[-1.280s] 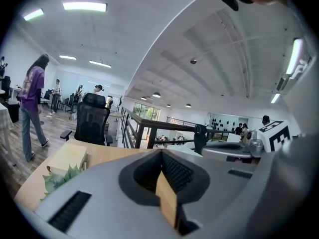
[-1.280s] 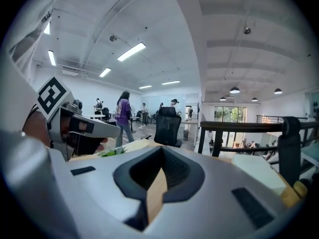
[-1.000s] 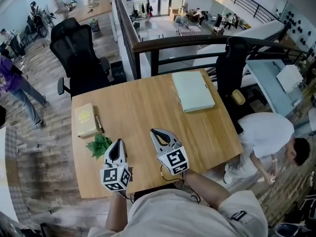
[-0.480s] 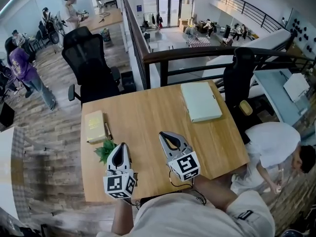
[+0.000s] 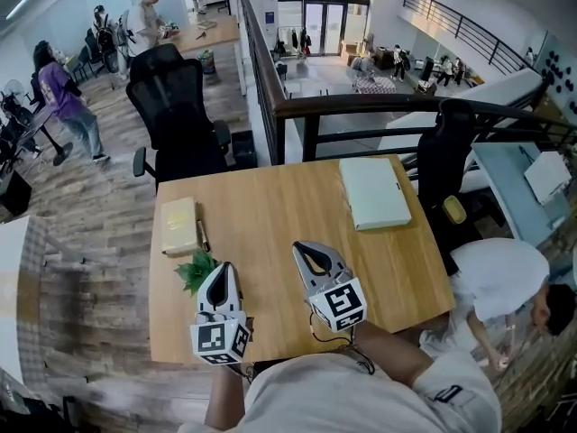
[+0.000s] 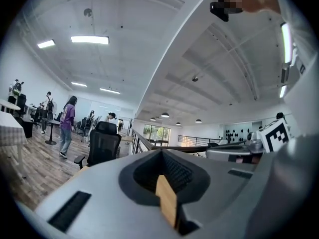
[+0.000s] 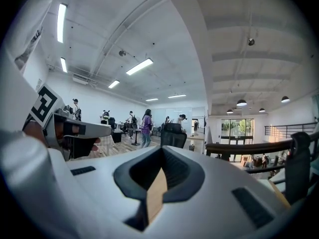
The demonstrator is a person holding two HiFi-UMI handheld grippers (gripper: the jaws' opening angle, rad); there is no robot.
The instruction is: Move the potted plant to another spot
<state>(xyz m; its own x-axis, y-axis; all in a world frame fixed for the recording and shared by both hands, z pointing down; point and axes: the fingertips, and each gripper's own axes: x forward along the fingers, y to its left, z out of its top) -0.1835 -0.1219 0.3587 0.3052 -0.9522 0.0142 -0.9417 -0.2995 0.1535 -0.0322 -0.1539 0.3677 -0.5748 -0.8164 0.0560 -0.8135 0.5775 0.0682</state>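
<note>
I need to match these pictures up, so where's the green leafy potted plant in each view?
Head view: green leafy potted plant, lower left, near the wooden table's left edge.
Left gripper view: not in it.
Right gripper view: not in it.
Shared landmark: black office chair.

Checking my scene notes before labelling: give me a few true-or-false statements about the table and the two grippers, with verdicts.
1. The plant stands near the table's left edge. True.
2. The left gripper grips the plant. False: it is shut on nothing, beside the plant.
3. A pen lies beside the tan book. True.
4. The right gripper is open. False: it is shut and empty.
5. The green folder lies at the table's near left. False: it lies at the far right.
</note>
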